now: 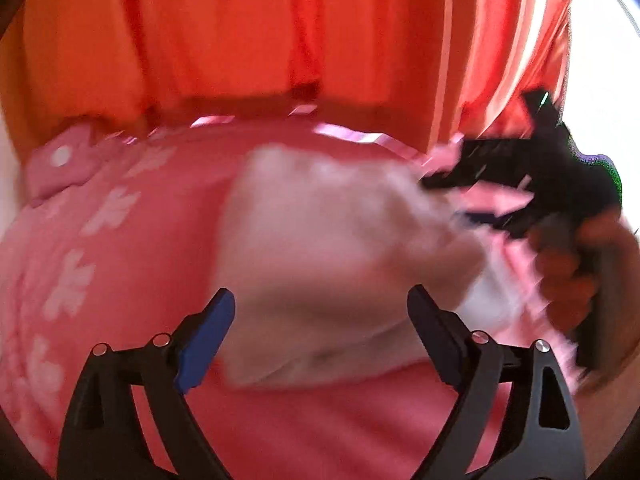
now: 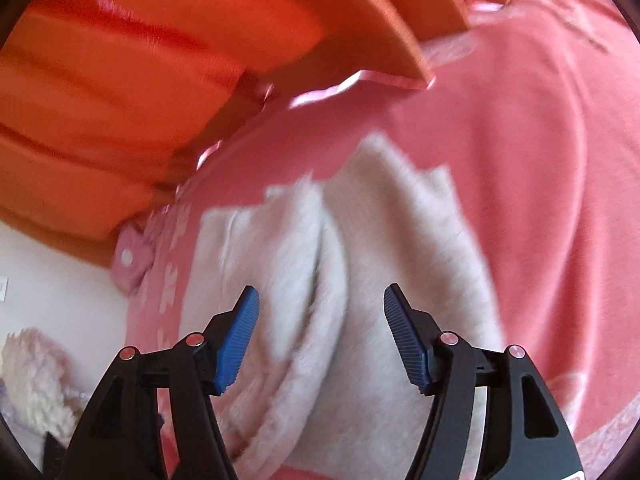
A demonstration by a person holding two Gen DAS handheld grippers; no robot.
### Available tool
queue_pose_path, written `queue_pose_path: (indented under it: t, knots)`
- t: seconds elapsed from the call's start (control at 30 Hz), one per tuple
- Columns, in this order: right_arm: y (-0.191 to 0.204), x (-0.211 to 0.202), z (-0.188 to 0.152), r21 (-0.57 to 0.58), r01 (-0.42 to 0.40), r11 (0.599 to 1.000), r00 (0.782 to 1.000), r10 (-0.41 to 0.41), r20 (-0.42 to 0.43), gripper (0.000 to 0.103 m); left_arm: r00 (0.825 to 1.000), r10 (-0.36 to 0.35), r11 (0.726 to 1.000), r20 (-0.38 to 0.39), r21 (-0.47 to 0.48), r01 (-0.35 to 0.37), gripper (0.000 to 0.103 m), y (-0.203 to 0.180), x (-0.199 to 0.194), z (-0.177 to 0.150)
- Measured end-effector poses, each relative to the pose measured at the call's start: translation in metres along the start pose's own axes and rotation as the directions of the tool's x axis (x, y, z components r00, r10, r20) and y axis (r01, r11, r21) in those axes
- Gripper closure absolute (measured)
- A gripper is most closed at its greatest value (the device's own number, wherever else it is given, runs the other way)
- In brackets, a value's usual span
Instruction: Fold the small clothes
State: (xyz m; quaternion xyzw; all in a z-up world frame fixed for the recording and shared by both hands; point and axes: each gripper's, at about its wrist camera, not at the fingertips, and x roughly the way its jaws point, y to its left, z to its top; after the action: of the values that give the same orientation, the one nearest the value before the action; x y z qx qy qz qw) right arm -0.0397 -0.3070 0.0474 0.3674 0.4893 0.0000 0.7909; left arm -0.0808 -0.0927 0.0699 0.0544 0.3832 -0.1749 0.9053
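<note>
Right now your left gripper (image 1: pixel 322 326) stands wide open with nothing pinched, and your right gripper (image 2: pixel 320 336) is open too, empty; the fluffy white garment (image 2: pixel 352 280) lies folded on the pink blanket (image 2: pixel 520 160) beneath both, just ahead of the blue pads (image 2: pixel 236 340)

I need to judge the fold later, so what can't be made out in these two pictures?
- White garment, left wrist view: motion blur hides its edges and folds.
- Garment's near end, right wrist view: hidden behind the right tongs and cut off by the frame.
- Fluffy thing, right wrist view: cut off at the left edge.
</note>
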Motion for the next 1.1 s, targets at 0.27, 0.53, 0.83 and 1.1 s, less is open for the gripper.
queue_pose_path:
  t: [0.27,0.53,0.83,1.1]
  knots:
    - [0.034,0.020,-0.014,-0.117,0.039,0.992,0.999,-0.039,-0.001,0.073,0.991,0.036,0.998,-0.127,-0.052,-0.043,0.021,0.026,0.038,-0.028]
    - [-0.017,-0.043,-0.005,0.006,-0.136,0.991,0.976,0.133,0.175,0.091,0.993,-0.048,0.990,-0.105,-0.139,0.034,0.080,0.040,0.031,-0.016]
    - [-0.045,-0.041,-0.012,0.109,-0.049,0.993,0.994,0.038,0.107,0.068,0.980,-0.066,0.981,-0.186,-0.194,0.029,0.087,0.038,0.041,-0.021]
    - [-0.029,-0.053,-0.074,-0.040,-0.035,0.999,0.996,0.039,0.086,0.035,0.985,-0.165,0.954,-0.056,-0.263,0.145,0.054,0.053,-0.015,-0.004]
